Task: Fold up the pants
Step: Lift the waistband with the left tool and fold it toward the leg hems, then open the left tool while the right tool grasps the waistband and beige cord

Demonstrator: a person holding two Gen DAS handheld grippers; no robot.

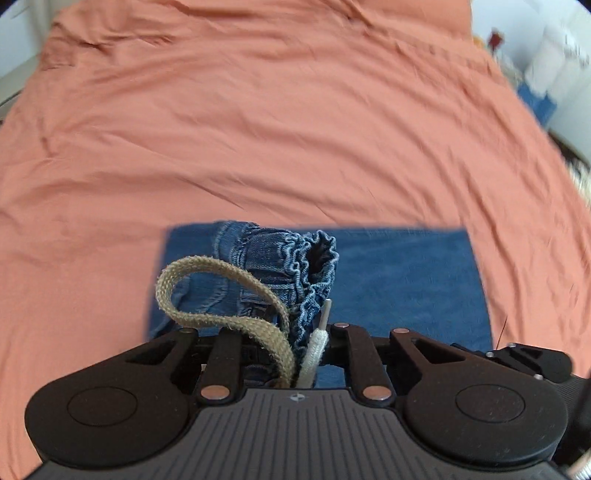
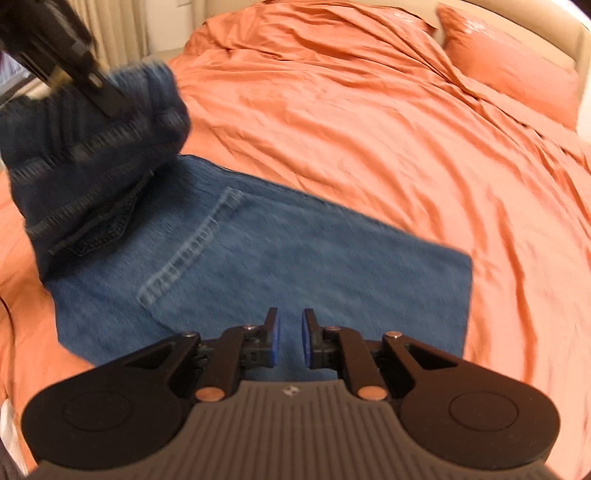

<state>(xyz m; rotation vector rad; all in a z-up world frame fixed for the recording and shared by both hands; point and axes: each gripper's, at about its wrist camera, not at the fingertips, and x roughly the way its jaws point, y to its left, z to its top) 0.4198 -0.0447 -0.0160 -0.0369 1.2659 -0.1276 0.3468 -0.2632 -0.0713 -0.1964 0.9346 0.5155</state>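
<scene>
Blue denim pants [image 2: 258, 266] lie folded on an orange bed sheet [image 2: 388, 129]. My left gripper [image 1: 295, 354] is shut on the gathered elastic waistband [image 1: 291, 266] and lifts it above the flat denim; a tan drawstring loop [image 1: 221, 288] and a white lace tip [image 1: 321, 332] hang by its jaws. In the right wrist view the left gripper [image 2: 92, 81] holds that waistband [image 2: 96, 166] raised at upper left. My right gripper [image 2: 291, 339] hovers over the near edge of the pants, its blue pads a little apart and empty.
An orange pillow [image 2: 517, 74] lies at the bed's far right by a beige headboard. Curtains [image 2: 122, 26] hang at the far left. White and blue items [image 1: 543, 85] stand beside the bed's right edge.
</scene>
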